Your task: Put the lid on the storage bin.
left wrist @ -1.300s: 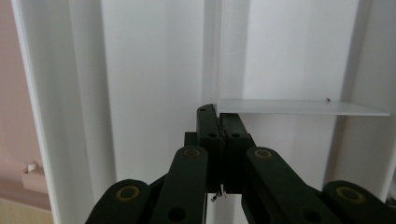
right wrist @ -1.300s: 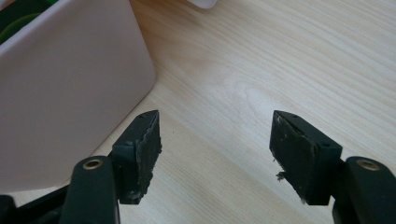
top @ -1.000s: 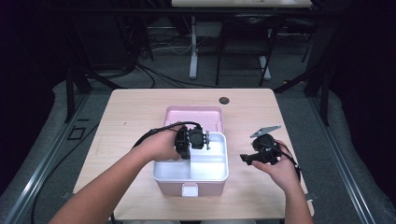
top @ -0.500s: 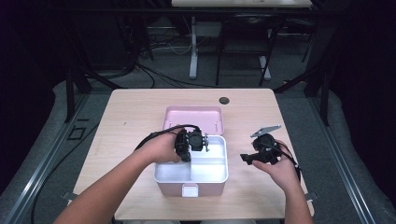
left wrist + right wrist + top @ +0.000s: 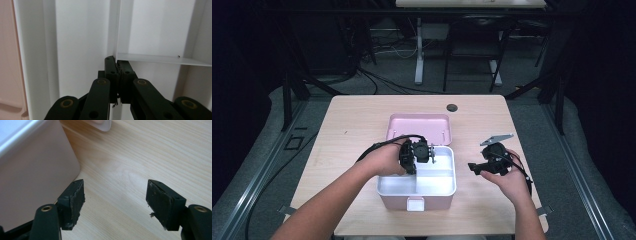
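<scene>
The left gripper (image 5: pixel 424 152), fingers pressed together, dipped into the white divided box (image 5: pixel 447 186) near the counter's front edge, best kept clear of the divider (image 5: pixel 160 59), while the right gripper's (image 5: pixel 484 166) fingers stood spread.

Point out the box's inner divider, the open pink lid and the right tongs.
divider (image 5: pixel 160 59), left gripper view, top edge
pink lid (image 5: pixel 419 127), high view, inner face
right tongs (image 5: pixel 115 203), right gripper view, between the pads

No text, label or number can be read anywhere.
</scene>
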The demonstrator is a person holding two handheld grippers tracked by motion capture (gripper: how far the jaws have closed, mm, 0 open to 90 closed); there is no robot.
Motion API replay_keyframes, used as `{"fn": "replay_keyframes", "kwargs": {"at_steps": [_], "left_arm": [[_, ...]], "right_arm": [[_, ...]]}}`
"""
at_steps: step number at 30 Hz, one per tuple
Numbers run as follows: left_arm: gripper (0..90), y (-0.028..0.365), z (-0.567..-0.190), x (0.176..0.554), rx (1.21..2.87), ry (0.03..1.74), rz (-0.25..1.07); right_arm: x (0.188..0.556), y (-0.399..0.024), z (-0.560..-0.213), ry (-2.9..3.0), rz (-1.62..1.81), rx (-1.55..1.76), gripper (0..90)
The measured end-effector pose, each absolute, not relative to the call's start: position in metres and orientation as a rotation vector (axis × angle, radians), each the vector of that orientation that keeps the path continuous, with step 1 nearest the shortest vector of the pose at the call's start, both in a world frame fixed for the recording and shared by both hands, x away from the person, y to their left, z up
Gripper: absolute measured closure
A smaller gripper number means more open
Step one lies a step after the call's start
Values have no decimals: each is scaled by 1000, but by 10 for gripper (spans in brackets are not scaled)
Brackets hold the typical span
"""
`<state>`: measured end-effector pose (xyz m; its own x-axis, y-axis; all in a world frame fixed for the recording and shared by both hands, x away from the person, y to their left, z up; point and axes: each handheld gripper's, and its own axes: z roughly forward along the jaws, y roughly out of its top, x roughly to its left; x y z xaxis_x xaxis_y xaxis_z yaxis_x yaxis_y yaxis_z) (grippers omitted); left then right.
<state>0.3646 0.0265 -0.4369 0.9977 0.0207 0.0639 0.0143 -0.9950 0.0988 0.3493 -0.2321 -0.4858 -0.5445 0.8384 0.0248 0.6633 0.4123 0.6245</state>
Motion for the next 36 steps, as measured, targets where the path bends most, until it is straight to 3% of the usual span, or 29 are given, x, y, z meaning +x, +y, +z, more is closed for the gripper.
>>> {"fn": "replay_keyframes", "kwargs": {"at_steps": [6, 22, 36], "left_arm": [[874, 25, -439, 365, 3055, 33, 98], [872, 25, -440, 365, 3054, 55, 88], [870, 24, -440, 364, 3061, 68, 92]], "right_arm": [[351, -230, -480, 2353, 913, 1303, 309], [378, -204, -462, 2362, 863, 1309, 420], [420, -192, -447, 2391, 897, 1325, 457]]}}
